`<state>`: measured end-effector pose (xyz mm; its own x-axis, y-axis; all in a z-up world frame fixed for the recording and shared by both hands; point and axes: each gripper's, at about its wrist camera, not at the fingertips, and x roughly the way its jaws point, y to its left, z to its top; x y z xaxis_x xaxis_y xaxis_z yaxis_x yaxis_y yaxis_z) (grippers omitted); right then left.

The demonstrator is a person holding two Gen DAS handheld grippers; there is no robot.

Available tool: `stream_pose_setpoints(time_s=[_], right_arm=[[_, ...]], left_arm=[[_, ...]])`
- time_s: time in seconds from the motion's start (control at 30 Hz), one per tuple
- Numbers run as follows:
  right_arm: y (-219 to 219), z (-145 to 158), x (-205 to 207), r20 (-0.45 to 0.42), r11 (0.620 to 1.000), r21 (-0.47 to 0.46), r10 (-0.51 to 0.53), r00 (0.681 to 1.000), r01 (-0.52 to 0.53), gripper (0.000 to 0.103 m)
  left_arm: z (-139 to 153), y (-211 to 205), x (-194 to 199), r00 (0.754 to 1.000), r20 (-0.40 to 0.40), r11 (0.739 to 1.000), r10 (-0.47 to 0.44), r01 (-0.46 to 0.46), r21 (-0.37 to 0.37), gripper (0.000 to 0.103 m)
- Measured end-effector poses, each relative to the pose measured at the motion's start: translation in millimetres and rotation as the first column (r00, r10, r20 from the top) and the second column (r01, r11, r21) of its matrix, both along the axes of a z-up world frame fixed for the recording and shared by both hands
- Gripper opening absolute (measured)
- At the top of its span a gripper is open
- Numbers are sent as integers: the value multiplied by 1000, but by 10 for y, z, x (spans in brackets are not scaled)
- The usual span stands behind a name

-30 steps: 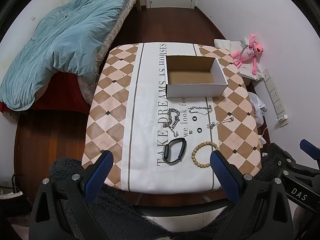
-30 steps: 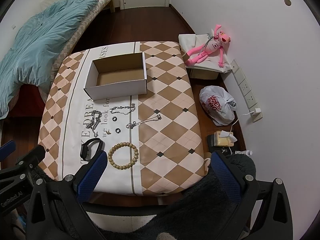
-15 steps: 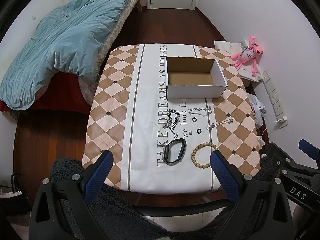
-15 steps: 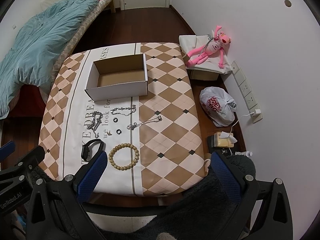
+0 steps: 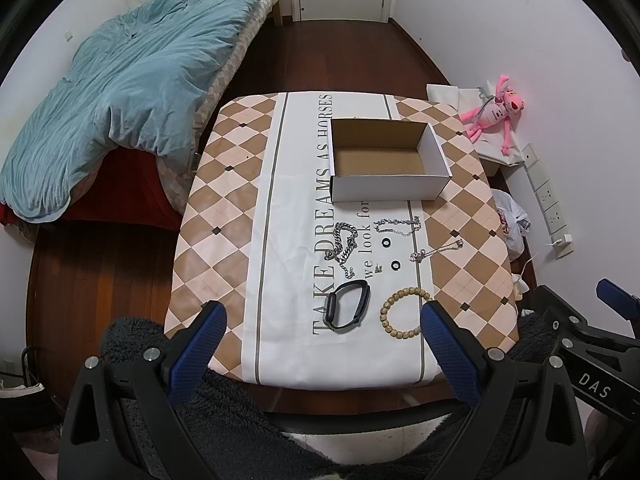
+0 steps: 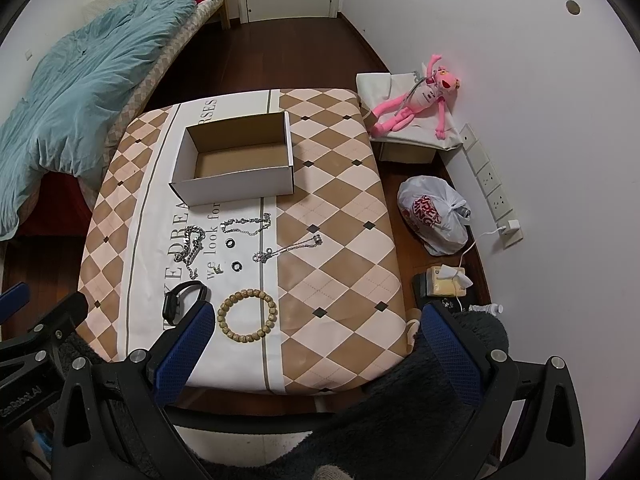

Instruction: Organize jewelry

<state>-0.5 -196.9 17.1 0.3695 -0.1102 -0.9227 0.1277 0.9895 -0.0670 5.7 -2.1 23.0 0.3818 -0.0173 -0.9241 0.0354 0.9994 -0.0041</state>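
An empty white cardboard box (image 5: 386, 160) (image 6: 236, 164) stands at the far middle of the table. In front of it lie a thick silver chain (image 5: 343, 245) (image 6: 191, 246), a thin silver chain (image 5: 398, 226) (image 6: 248, 225), another thin chain (image 5: 436, 250) (image 6: 288, 249), two small black rings (image 5: 386, 243) (image 6: 236, 266), a black watch band (image 5: 346, 311) (image 6: 182, 300) and a wooden bead bracelet (image 5: 402, 313) (image 6: 247, 315). My left gripper (image 5: 320, 336) and right gripper (image 6: 316, 336) are both open and empty, held high above the table's near edge.
The table has a checked cloth (image 5: 224, 216). A bed with a blue quilt (image 5: 120, 80) stands to the left. At the right wall sit a pink plush toy (image 6: 416, 100), a plastic bag (image 6: 434, 216) and a socket strip (image 6: 488, 184).
Both views have drifted slightly back and up from the table. Nothing on the table has moved.
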Motion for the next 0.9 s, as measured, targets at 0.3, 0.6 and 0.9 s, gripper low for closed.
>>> stream_pose_setpoints(time_s=[0.3,0.6,0.9], right_arm=[[-3,-5,-8,2,1000,2,0,1000,0,103],[-9,-1,-16,2,1000,1,0,1000,0,103],[-11,-4,-13,3,1000,2,-1,1000,1,103]], left_arm=[[-3,1,-4,1000,1,1000,0,0,-1,99],[-1,0,-6,1000,2,1000,1,-1,-2,99],[10,-5,-2,1000,3,1000,0,0,-1,99]])
